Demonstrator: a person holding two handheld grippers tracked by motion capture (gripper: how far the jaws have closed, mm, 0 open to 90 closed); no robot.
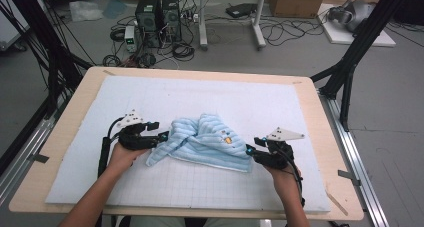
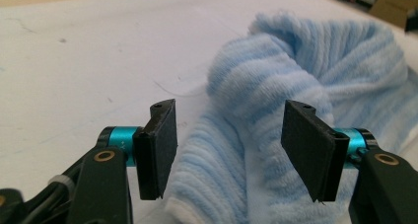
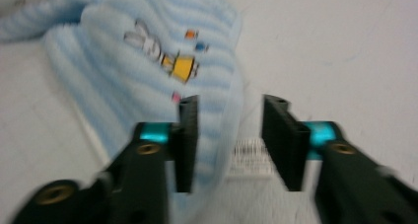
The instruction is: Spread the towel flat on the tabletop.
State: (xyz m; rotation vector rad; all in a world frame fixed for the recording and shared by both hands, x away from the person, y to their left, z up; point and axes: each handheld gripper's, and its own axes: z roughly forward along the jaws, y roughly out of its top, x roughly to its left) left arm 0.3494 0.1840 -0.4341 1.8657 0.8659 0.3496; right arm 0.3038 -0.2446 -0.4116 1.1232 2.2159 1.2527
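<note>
High view — a light-blue striped towel (image 1: 207,142) lies crumpled near the middle of the white gridded mat (image 1: 200,102), which covers the wooden table (image 1: 85,87). Its long axis runs roughly left to right across the mat, one tapered end toward the left gripper (image 1: 161,136), the broader hemmed end toward the right gripper (image 1: 251,151). A raised, twisted fold stands in the middle. Each gripper sits at one end of the cloth, a hand (image 1: 122,154) behind it.

Left gripper view — jaws apart, a bunched ridge of the towel (image 2: 256,135) lying between them, not pinched. Risk, as a judgement: closing here may take several layers of the roll instead of a single edge, so the cloth would lift as a lump.

Right gripper view — blurred. Jaws apart, straddling the towel's hemmed edge (image 3: 231,110), with a white care label (image 3: 251,157) between them and a small rabbit motif (image 3: 162,51) beyond. Risk: the jaws may catch only the label or a thin sliver of hem and slip off under pull — the blur leaves the exact overlap uncertain.
</note>
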